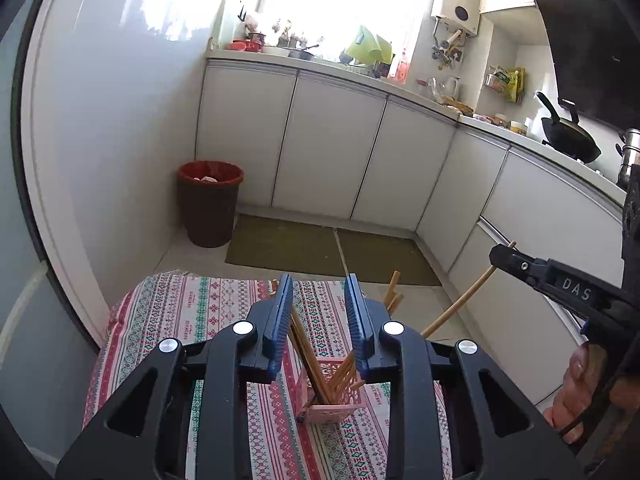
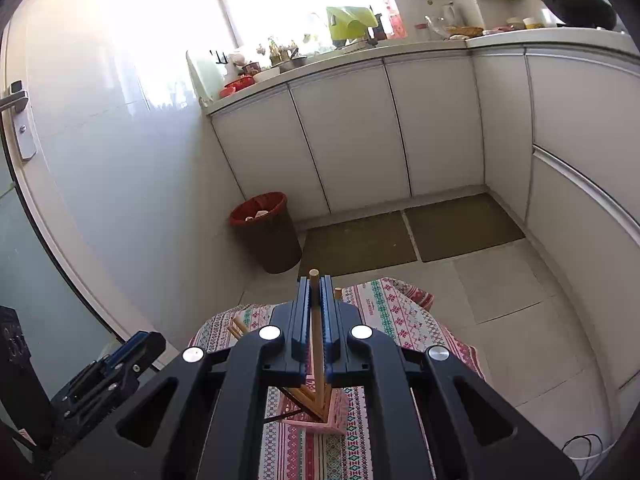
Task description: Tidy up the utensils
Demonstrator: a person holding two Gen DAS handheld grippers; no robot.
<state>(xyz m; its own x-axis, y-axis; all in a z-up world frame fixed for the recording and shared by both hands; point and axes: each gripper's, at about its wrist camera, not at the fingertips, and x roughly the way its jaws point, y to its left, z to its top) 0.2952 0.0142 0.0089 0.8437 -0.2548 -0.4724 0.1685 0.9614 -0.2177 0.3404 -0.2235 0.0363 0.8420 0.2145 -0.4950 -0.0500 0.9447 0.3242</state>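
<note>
The left tool (image 1: 318, 280) was found with its jaws parted to a narrow gap, and nothing was pressed between the pads. Below it, the pink lattice holder (image 1: 332, 398) stood on the tabletop, which was covered by a patterned cloth (image 1: 180, 308). Several wooden chopsticks (image 1: 308, 356) were seen leaning inside the holder, their upper ends showing between and beside the left tool's fingers. The right tool (image 2: 316, 280) was clamped on a single chopstick (image 2: 316, 344); its lower end was directed into the holder, and its top protruded above the jaws. A red-rimmed bin (image 1: 210, 204) stood on the floor beyond.
</note>
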